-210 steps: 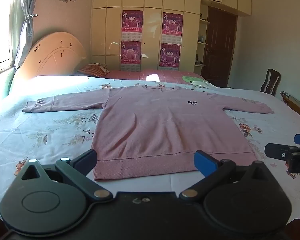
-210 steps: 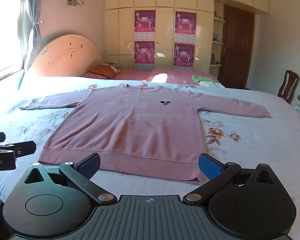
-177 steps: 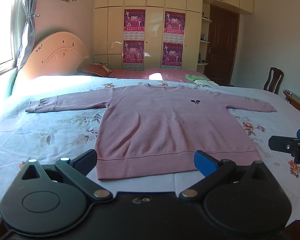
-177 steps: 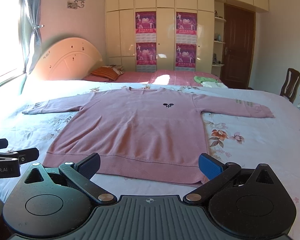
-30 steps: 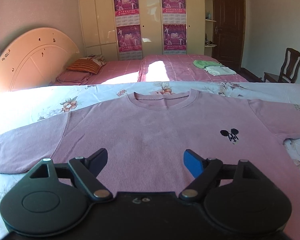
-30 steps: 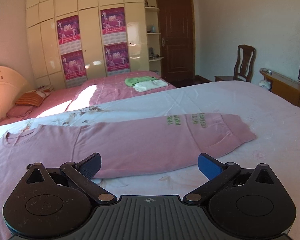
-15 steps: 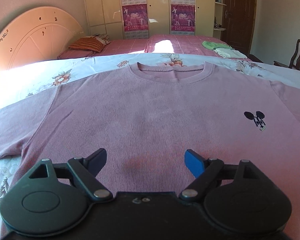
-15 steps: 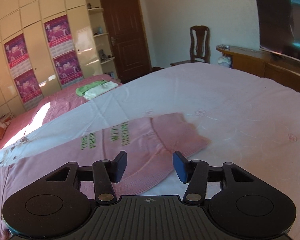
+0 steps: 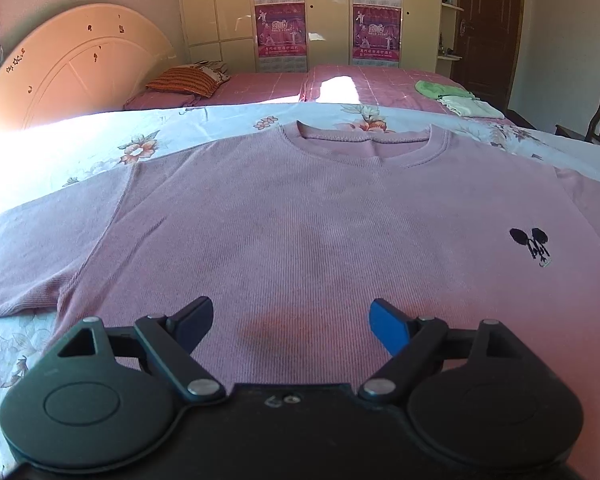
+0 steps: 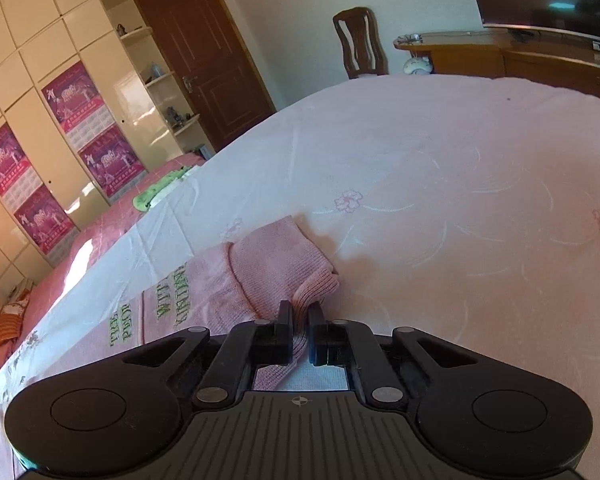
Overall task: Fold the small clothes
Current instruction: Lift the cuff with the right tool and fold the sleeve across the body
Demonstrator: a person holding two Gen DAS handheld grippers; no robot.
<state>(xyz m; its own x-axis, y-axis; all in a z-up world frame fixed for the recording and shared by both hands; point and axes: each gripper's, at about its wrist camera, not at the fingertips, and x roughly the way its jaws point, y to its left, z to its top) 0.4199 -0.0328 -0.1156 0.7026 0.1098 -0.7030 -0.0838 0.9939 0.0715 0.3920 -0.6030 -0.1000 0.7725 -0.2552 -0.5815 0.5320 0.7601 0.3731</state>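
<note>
Spread flat, chest up, on the floral bedsheet (image 9: pixel 100 148): pink sweater (image 9: pixel 320 216), ready for folding, left gripper (image 9: pixel 290 320) hovering wide open over its chest, right gripper (image 10: pixel 299 322) just clamped onto the ribbed sleeve cuff (image 10: pixel 284 264), presumably to swing the sleeve inward.

1. My left gripper (image 9: pixel 290 320) is matte black, with silver pivot screws, round side discs and one bright blue pad.
2. My right gripper (image 10: pixel 300 330) matches it, with a ribbed grey top plate bearing a crosshair mark.
</note>
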